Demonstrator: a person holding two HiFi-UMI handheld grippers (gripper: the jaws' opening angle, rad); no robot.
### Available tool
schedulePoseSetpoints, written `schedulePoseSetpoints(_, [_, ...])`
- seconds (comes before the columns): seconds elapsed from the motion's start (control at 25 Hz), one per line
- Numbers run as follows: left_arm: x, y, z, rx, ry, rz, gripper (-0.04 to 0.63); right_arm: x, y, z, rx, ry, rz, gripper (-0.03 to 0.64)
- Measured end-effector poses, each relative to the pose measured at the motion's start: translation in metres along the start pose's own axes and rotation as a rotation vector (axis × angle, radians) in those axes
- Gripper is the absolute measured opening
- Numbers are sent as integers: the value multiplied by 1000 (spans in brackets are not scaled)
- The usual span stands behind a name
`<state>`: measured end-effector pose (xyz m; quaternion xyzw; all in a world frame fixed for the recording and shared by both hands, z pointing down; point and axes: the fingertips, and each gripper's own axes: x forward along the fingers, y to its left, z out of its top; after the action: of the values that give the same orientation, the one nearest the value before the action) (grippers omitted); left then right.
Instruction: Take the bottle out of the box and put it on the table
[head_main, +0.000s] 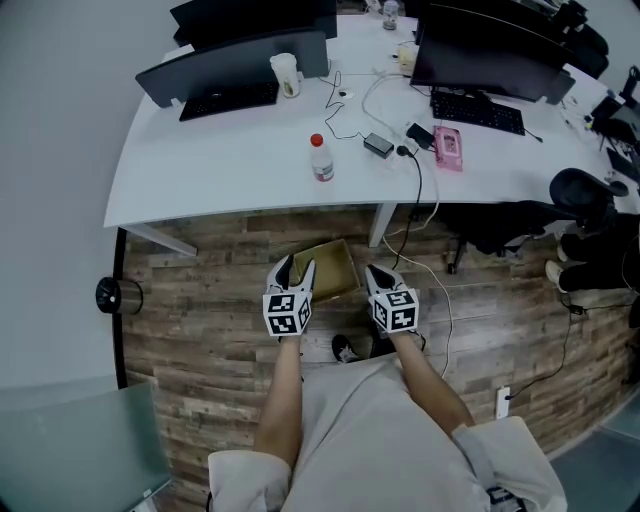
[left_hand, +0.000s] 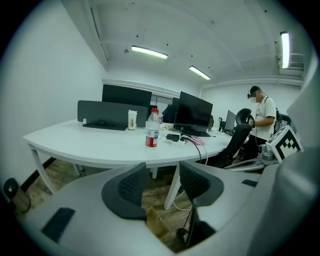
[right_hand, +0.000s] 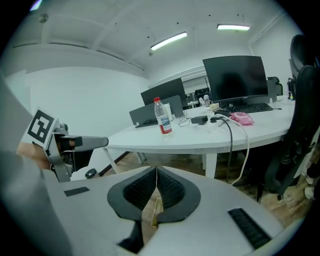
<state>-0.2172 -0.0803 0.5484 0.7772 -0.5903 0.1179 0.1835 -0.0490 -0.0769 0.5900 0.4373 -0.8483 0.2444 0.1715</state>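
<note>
A bottle (head_main: 321, 158) stands upright on the white table (head_main: 220, 150), well apart from both grippers. The grippers hang lower, over an open cardboard box (head_main: 335, 268) on the wooden floor. The left gripper (head_main: 297, 268) has its jaws apart with nothing between them. The right gripper (head_main: 375, 272) has its jaws together, tips touching.

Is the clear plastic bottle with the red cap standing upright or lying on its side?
Upright. The clear red-capped plastic bottle stands on its base on the white table, cap uppermost.
</note>
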Motion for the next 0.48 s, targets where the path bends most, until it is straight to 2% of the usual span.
schedulePoseSetpoints(0.2, [-36,-2,-17,-32,-31,51,221,-12,12,-10,5,-17,1,41])
schedulePoseSetpoints(0.48, [-63,-11,-24,-8,-56,43,219,-25,26,-17,-12,-37,10,41])
